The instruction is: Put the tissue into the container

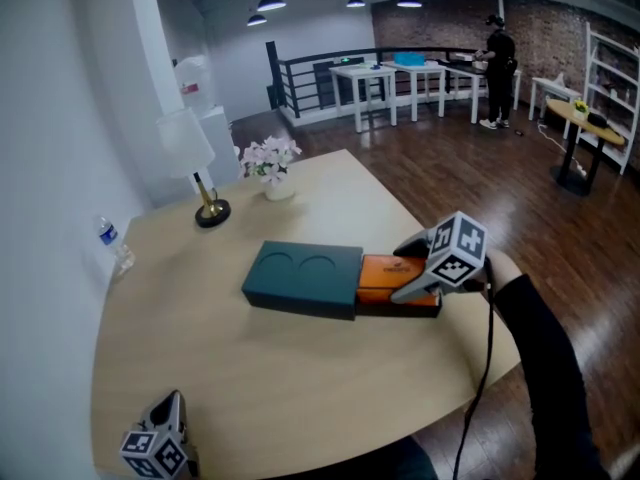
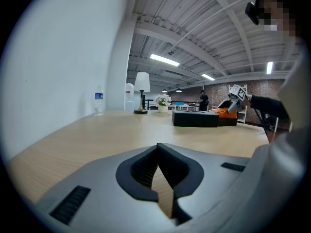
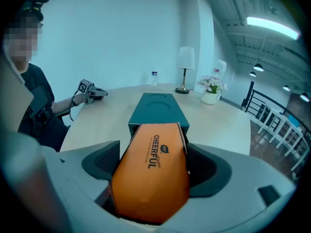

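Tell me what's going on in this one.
A person stands at a round wooden table with a handheld claw in each hand. The right claw grips an orange tissue pack. The pack's far end sits in the open end of the dark green container, and the rest sticks out toward the claw. The left claw is shut with nothing in it, low by the table's near edge and well away from the container.
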The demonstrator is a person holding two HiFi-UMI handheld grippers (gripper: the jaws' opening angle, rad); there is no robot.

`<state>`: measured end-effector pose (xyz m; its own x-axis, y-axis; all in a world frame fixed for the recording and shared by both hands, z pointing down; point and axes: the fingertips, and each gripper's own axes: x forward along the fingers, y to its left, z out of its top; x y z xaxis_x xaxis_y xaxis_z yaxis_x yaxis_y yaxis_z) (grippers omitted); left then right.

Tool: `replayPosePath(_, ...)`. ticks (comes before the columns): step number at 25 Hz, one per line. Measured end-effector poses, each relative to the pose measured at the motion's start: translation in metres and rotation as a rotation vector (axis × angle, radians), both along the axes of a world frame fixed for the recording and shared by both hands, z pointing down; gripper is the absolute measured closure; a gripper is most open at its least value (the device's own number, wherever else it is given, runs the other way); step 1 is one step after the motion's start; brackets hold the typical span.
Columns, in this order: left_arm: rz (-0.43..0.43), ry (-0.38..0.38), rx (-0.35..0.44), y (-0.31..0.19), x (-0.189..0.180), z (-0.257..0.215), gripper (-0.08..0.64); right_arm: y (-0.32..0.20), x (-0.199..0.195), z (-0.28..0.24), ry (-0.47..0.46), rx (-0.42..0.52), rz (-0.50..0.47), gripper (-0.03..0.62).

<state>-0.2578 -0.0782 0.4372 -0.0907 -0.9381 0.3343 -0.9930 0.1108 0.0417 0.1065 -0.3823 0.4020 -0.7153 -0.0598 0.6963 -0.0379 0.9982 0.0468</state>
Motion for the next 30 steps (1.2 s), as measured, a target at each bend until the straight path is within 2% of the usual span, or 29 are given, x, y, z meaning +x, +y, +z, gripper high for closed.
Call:
replayPosePath(2, -0.005, 0.005, 0.011, 0.001, -0.001, -0.001, 0.563, -0.001, 0.0, 0.001, -0.025, -0.013, 0.005, 0.15)
replayPosePath(5, -0.01, 0.01, 0.025, 0.001, -0.001, -0.004, 0.563, -0.002, 0.001, 0.0, -0.07, 0.029, 0.006, 0.15)
replayPosePath(7, -0.01, 0.013, 0.033, 0.001, -0.002, -0.005, 0.563, -0.001, 0.001, -0.001, -0.144, 0.051, 0.001, 0.15)
replayPosePath(10, -0.007, 0.019, 0.044, 0.002, -0.003, -0.005, 0.563, -0.003, 0.007, -0.003, -0.284, 0.009, 0.03, 0.153)
replayPosePath(12, -0.005, 0.017, 0.045, 0.002, -0.004, -0.004, 0.563, -0.006, 0.01, -0.004, -0.306, 0.01, 0.059, 0.153)
replayPosePath(16, -0.008, 0.011, 0.032, 0.0, -0.002, -0.001, 0.563, -0.022, 0.013, -0.026, -0.282, 0.139, 0.132, 0.101)
replayPosePath(21, -0.01, 0.005, 0.02, 0.0, -0.002, -0.001, 0.563, -0.024, 0.029, -0.111, -0.444, 0.243, 0.229, 0.101)
replayPosePath(24, -0.008, -0.001, 0.013, -0.001, -0.002, 0.0, 0.563, -0.007, 0.042, -0.139, -0.407, 0.326, 0.248, 0.105)
replayPosePath(25, -0.006, -0.004, 0.008, -0.002, -0.001, 0.001, 0.563, -0.001, 0.048, -0.141, -0.372, 0.35, 0.271, 0.178)
replayPosePath(26, -0.004, -0.008, 0.001, -0.002, -0.001, 0.001, 0.563, 0.003, 0.055, -0.139, -0.338, 0.371, 0.312, 0.296)
replayPosePath(27, -0.002, -0.012, -0.008, -0.003, 0.0, 0.002, 0.563, 0.005, 0.064, -0.134, -0.306, 0.385, 0.367, 0.445)
replayPosePath(28, 0.002, -0.015, -0.014, -0.004, 0.0, 0.002, 0.563, 0.006, 0.072, -0.125, -0.276, 0.39, 0.424, 0.54)
replayPosePath(29, 0.008, -0.016, -0.013, -0.006, 0.001, 0.002, 0.563, 0.009, 0.079, -0.113, -0.254, 0.383, 0.472, 0.582)
replayPosePath(30, 0.017, -0.013, -0.005, -0.008, 0.004, 0.001, 0.563, 0.015, 0.082, -0.099, -0.241, 0.362, 0.511, 0.586)
